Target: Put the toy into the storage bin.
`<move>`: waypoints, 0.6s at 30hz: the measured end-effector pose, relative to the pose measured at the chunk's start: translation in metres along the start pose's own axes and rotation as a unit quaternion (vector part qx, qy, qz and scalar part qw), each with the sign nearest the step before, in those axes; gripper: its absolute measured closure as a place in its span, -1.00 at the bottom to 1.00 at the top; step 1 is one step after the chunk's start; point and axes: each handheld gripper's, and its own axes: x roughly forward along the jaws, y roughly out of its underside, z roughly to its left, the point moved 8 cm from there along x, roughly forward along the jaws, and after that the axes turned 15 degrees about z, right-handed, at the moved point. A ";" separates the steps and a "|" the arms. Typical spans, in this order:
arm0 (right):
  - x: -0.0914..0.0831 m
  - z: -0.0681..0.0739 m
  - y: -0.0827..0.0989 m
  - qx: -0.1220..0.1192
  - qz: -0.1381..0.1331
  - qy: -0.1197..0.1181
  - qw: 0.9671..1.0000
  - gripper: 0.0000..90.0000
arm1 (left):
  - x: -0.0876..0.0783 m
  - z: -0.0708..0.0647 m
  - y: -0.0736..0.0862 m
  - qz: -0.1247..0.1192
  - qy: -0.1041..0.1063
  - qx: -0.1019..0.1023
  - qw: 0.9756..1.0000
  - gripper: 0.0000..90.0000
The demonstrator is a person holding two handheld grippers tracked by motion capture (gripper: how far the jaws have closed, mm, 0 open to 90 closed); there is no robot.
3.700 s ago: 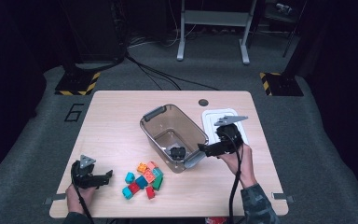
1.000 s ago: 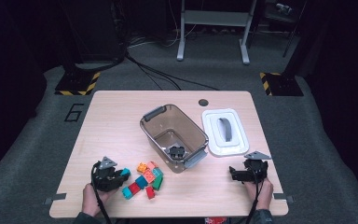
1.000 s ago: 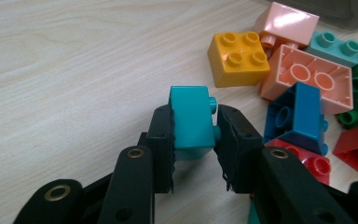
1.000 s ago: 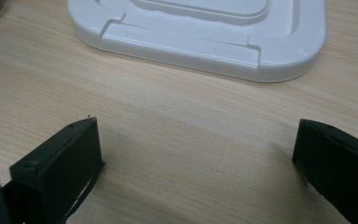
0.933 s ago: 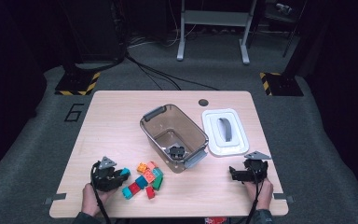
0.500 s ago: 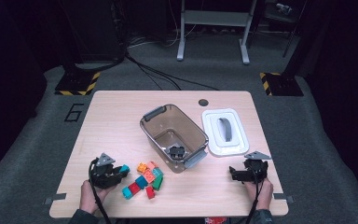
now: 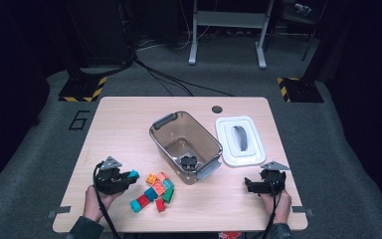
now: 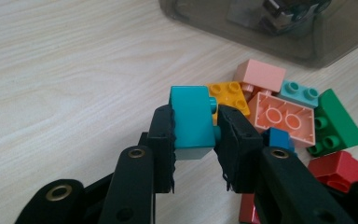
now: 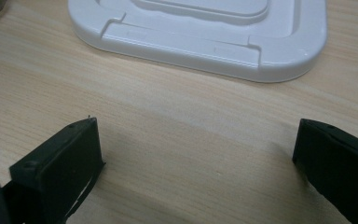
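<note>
A pale wood-grain bench (image 7: 129,124) stands on grey carpet in a dark room, with black cables trailing across the floor, a grey metal stand (image 7: 226,30) at the far side and two yellow-and-black striped blocks (image 7: 82,89) beyond the bench's far corners. A white figure six (image 7: 78,120) is marked on the carpet to the left.

From the high view, a smoky clear bin (image 7: 185,144) sits mid-bench with a small dark object (image 7: 188,161) lying in its near end. A white lid (image 7: 240,141) with a grey handle lies flat just right of the bin. A heap of coloured bricks (image 7: 154,191) lies near and left of the bin.

The left gripper (image 7: 124,179) is at the near left, beside the heap. The left gripper view shows what the high view barely resolves: its jaws are clamped on a teal brick (image 8: 191,122), held clear of the bench, with an orange brick (image 8: 228,95), a pink brick (image 8: 260,74), a green brick (image 8: 335,122) and a red brick (image 8: 340,169) beyond it.

The right gripper (image 7: 251,185) rests at the near right, well apart from the bricks. The right gripper view shows its jaws spread wide with bare wood between them and the lid's near edge (image 9: 200,42) ahead.

The dark object in the bin is blurred in the left gripper view and too small in the high view to identify. The bin's top is cut off in the left gripper view.
</note>
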 end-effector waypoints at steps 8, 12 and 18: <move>0.000 0.000 0.000 0.000 0.000 0.000 1.000 -0.99 | -0.012 -0.002 -0.013 -0.003 0.015 0.012 1.000 0.51; 0.000 0.000 0.000 -0.003 0.000 -0.002 1.000 -0.99 | -0.016 -0.006 -0.021 -0.001 0.026 0.018 0.999 0.51; 0.000 0.001 0.000 -0.005 0.001 -0.004 1.000 -1.00 | -0.024 -0.011 -0.033 0.004 0.036 0.030 0.999 0.51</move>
